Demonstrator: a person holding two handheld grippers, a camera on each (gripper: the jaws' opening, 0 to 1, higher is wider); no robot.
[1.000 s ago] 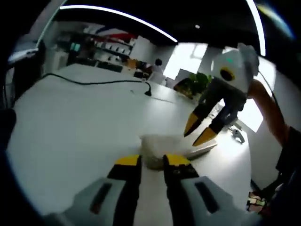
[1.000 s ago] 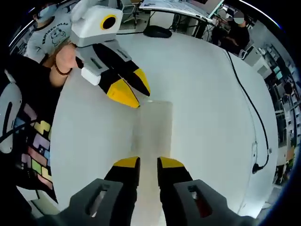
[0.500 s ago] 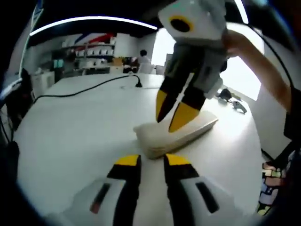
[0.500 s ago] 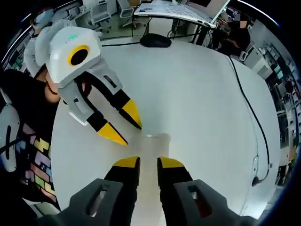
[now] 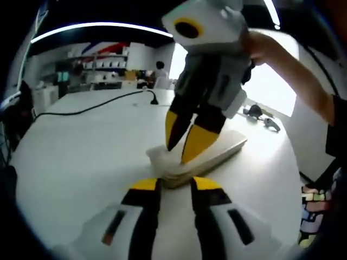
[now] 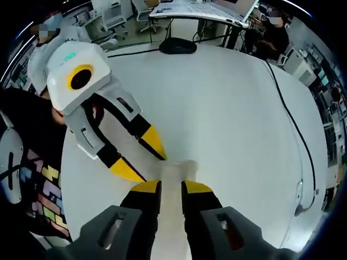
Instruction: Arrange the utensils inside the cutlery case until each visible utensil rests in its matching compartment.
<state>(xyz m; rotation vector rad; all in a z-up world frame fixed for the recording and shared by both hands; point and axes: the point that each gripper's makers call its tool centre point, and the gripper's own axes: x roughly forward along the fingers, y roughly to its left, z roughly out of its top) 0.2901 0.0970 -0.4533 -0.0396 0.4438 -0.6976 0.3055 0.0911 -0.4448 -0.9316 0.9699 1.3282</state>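
A cream cutlery case (image 5: pixel 217 153) lies shut on the white table (image 5: pixel 81 151); no utensils can be seen. My left gripper (image 5: pixel 177 185) is open, its yellow tips just short of the case's near end. My right gripper (image 5: pixel 183 145) reaches down from above in the left gripper view, with its tips on or just over that same end. In the right gripper view, the right gripper (image 6: pixel 172 188) is open with the case's end (image 6: pixel 174 172) showing between its tips. The left gripper (image 6: pixel 142 161) enters from the left, jaws apart, its tips beside the case end.
A black cable (image 5: pixel 92 106) runs across the far table, also seen as a cable (image 6: pixel 290 122) at the right. A dark rounded object (image 6: pixel 178 46) sits near the far edge. A person's patterned shirt (image 6: pixel 43 189) is at the left. Small dark items (image 5: pixel 265 120) lie near the table's right side.
Both grippers have closed in on the case's end. The right gripper came down from above the table to the case. The left gripper's tips now sit beside it.
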